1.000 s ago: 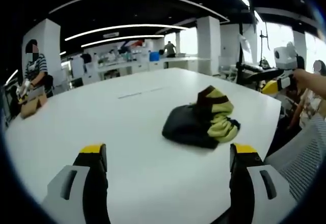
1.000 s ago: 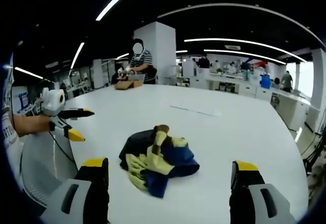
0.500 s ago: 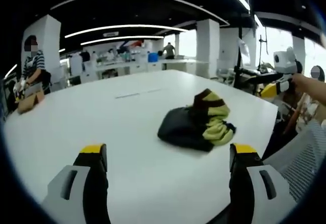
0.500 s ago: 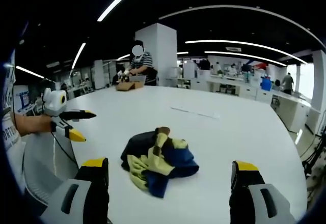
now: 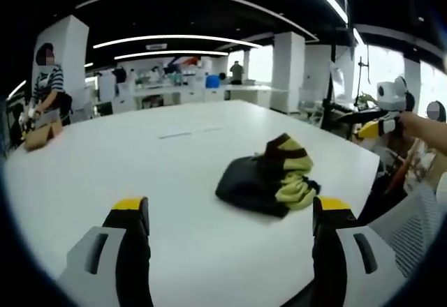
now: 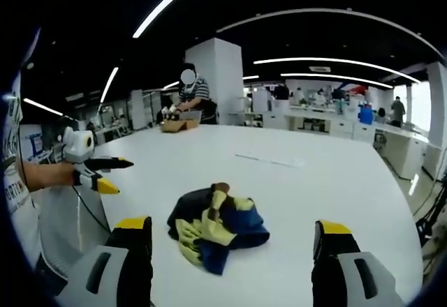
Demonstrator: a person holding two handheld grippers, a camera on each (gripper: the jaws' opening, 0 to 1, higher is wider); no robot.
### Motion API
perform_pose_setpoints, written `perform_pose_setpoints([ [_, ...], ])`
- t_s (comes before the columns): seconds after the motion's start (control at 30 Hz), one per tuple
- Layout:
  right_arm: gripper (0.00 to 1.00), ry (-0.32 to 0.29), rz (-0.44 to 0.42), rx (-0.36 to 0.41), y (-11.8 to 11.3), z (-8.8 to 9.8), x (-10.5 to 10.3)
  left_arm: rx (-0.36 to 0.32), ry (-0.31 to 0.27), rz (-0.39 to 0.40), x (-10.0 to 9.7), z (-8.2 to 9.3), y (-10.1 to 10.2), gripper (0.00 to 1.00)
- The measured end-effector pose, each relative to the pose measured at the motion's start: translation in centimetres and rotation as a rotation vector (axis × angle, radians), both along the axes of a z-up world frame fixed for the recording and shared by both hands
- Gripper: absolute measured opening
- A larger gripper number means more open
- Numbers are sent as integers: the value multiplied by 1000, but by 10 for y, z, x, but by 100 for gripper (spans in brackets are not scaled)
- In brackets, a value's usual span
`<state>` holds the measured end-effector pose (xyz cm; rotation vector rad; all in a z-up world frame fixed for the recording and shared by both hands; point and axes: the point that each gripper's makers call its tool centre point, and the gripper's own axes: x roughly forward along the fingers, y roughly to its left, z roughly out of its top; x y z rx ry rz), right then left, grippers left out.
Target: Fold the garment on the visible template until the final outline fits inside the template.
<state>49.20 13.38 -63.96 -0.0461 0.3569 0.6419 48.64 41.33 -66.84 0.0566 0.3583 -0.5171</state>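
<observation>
Both grippers, left gripper [image 5: 223,213] and right gripper [image 6: 227,234], hold jaws apart, empty; crumpled garment [image 6: 216,225] lies ahead on the white desk [image 5: 105,160].

Both views face garment [image 5: 269,178] | opposite table [image 6: 335,181] sides

Open-plan lab: white worktables [image 5: 105,160], ceiling light strips [image 6: 321,61].

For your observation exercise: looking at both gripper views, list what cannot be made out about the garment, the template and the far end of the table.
- Garment: bunched in a heap; its type and full outline are hidden by its own folds in both views.
- Template: faint marks on the table, too small to tell.
- Box by the far person: contents too small, right gripper view.
</observation>
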Motion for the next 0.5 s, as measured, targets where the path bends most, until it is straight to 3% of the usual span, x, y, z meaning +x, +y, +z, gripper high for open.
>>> perform_pose_setpoints([
  [0.13,90,12,17,12,1,-2,-1,14,0,-15,-3,4,-3,91],
  [0.5,71,36,66,41,2,-10,1,25,1,-30,-7,10,-23,76],
])
